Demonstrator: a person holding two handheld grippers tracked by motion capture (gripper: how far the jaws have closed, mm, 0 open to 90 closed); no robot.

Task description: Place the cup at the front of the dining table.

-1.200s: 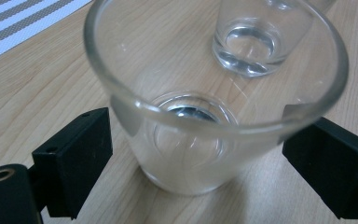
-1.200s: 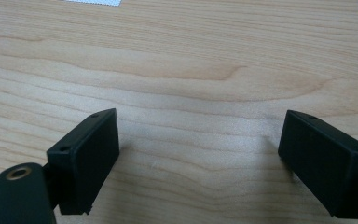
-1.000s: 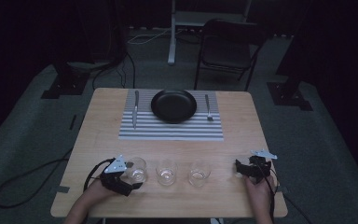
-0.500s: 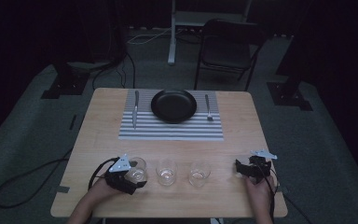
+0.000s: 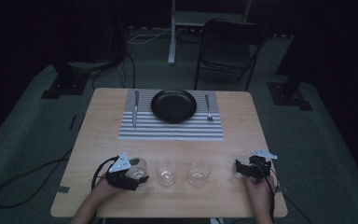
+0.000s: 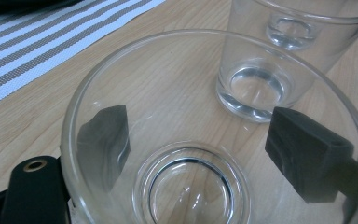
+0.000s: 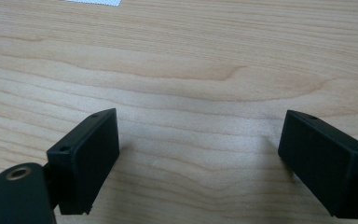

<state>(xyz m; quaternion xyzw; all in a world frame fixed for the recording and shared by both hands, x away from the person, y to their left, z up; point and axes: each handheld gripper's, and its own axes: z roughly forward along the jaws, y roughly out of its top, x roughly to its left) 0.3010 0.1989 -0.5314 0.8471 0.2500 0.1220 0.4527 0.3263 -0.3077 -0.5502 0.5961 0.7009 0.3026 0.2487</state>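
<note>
Here the left gripper (image 5: 129, 176) has its jaws on either side of the nearest glass (image 6: 214, 135), apparently gripping it. The right gripper (image 7: 198, 161) rests wide apart and empty, well right of that glass.

Wooden table (image 5: 242, 126): placemat (image 5: 170, 132), three glasses (image 5: 166, 171)

Near glass (image 6: 214, 140): base cut off at 6 o'clock.
Far glass (image 6: 303, 23): rim cut off at 12 o'clock.
Left jaw contact: blurred through glass.
</note>
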